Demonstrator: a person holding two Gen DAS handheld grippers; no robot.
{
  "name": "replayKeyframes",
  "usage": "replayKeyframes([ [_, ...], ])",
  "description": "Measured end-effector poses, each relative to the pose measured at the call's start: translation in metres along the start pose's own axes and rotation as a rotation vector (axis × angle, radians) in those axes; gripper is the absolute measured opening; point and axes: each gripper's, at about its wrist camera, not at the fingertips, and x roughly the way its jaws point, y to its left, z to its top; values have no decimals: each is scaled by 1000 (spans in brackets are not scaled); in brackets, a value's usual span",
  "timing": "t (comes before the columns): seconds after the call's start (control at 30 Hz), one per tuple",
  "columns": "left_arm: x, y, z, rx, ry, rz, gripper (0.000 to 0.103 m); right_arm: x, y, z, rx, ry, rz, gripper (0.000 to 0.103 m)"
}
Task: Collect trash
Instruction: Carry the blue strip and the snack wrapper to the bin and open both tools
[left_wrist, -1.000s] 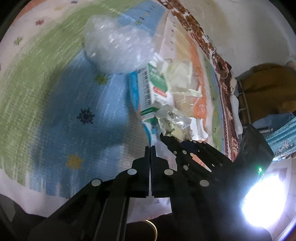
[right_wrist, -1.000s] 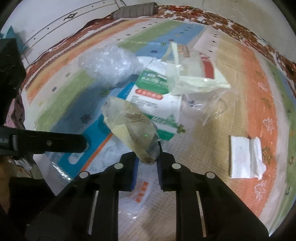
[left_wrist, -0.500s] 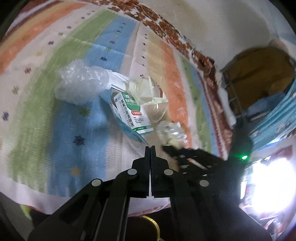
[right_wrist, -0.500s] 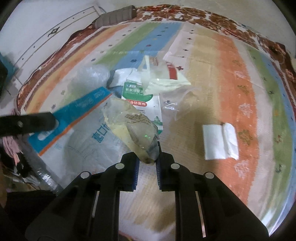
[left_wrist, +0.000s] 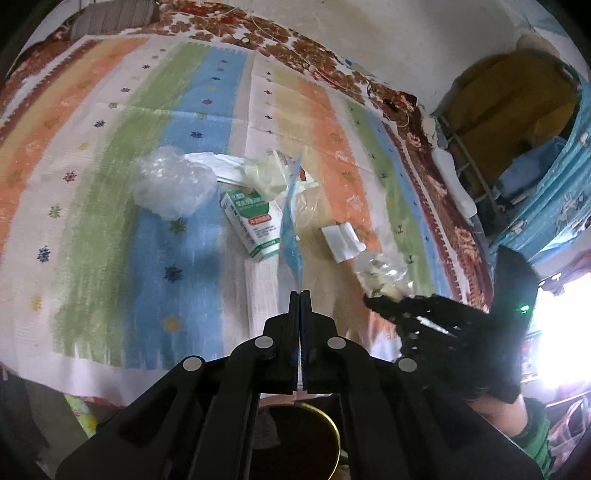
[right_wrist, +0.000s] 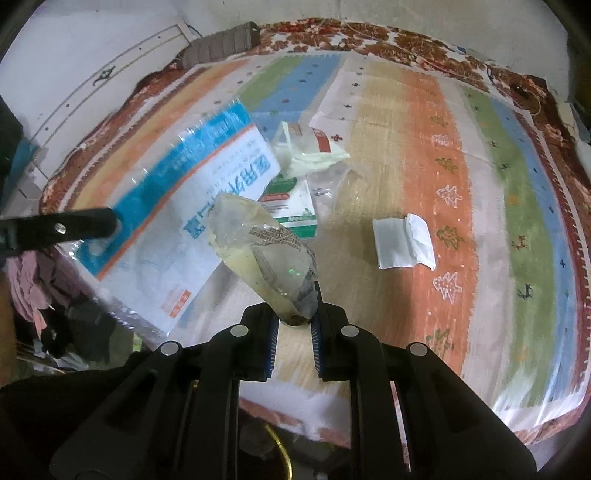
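A: What is the left claw (left_wrist: 300, 293) doing?
B: Pressed together on the edge of a big blue-and-white plastic bag (right_wrist: 192, 192), which hangs at the left of the right view.
A: And the right claw (right_wrist: 295, 321)?
B: Pinching a crumpled clear wrapper (right_wrist: 264, 251), low centre.
A: What lies on the striped rug (right_wrist: 436, 155)?
B: A green-and-white box (left_wrist: 255, 221) mid-frame, a clear plastic wad (left_wrist: 171, 186) to its left, a folded white paper (right_wrist: 402, 242) to the right.
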Motion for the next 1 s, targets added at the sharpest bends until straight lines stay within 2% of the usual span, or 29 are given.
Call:
replayKeyframes([
  [0.13,-14,-17,-12,61,-19,40,0,-15,9,-10,-3,-12,24,14],
  [0.47,-39,-36,-39,94,-57,62,0,-57,12,-37,36,-61,36,14],
  [1.0,-70,-47,-89,97,-117,43,0,-84,32,-83,42,-90,26,14],
])
